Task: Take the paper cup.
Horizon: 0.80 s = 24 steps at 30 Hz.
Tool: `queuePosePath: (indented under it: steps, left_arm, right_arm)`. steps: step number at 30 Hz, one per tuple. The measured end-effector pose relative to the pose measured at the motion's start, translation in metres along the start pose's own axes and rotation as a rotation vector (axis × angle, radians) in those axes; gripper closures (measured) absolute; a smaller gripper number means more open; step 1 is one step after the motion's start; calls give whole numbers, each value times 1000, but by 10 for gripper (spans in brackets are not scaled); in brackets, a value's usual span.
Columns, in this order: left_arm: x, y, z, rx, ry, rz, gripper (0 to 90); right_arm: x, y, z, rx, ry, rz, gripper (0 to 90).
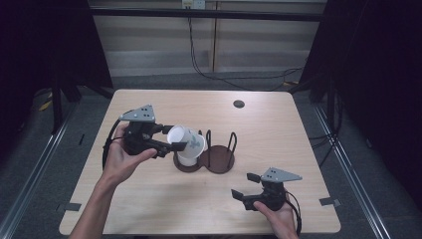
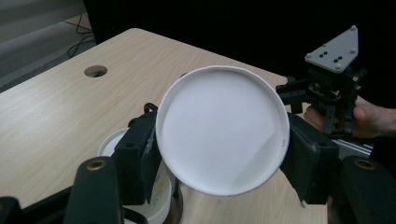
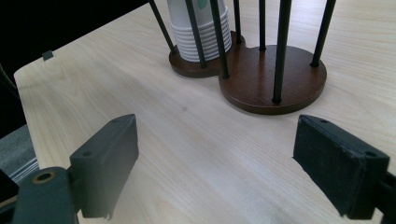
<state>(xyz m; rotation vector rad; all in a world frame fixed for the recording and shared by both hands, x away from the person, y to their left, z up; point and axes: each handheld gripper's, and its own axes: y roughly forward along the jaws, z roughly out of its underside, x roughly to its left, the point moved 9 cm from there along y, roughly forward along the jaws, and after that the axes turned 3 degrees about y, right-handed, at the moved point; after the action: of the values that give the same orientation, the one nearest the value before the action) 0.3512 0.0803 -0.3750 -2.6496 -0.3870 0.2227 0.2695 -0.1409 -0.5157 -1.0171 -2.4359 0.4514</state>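
1 cup [image 1: 181,138] in left tool [image 1: 168,138], 1 stack [image 3: 200,32].

White paper cup [image 1: 185,142] with a green mark is tipped on its side, open mouth toward the left tool [image 1: 169,138], clamped there above the stack [image 3: 200,29] in the holder [image 3: 273,81].

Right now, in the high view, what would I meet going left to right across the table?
Left tongs shut on the white paper cup → stack of cups in the left bay of the wooden cup rack → empty right bay → right tongs, open, near the table's front edge.
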Motion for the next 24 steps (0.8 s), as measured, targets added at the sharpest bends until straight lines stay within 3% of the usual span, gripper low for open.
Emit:
queuePosePath:
  steps: [5,8,14,21,24]
  left_arm:
    - [-6,2,4,2,15,-10,356]
    - [-8,5,12,-7,-4,-4,356]
    - [-14,14,22,15,-3,19,356]
    - [-22,17,24,25,-3,52,356]
    - [-24,18,28,51,0,52,355]
  right_arm:
    - [1,1,-1,-2,0,-6,136]
    - [5,4,-3,5,-6,-10,138]
    - [9,8,-9,8,-26,-12,139]
    - [18,11,-20,16,-76,-35,139]
    - [28,16,-28,5,-96,-76,137]
